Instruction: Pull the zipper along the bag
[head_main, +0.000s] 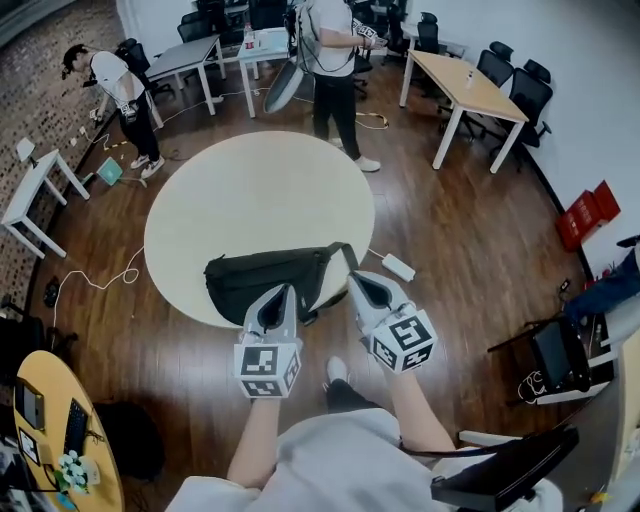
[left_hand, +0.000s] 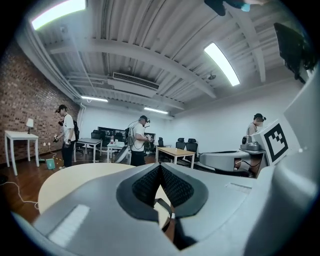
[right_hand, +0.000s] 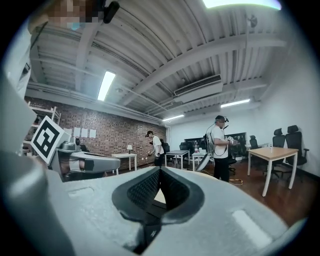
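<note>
**At the desk's near edge: zipper pull not yet made**

At the near edge of the round desk (head_main: 250, 190) lies the black bag (head_main: 262, 280), long axis along that edge, strap end pointing right. The left hand-held gripper (head_main: 284, 292) is pressed together over it, and so is the right hand-held gripper (head_main: 353, 276) by the strap. Whether either pinches the zipper is unclear. The whole pull looks left to do.

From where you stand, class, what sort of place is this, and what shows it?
Probably a shared office or lab workroom: desks with black office chairs, a brick wall, and a ceiling with strip lights.
</note>
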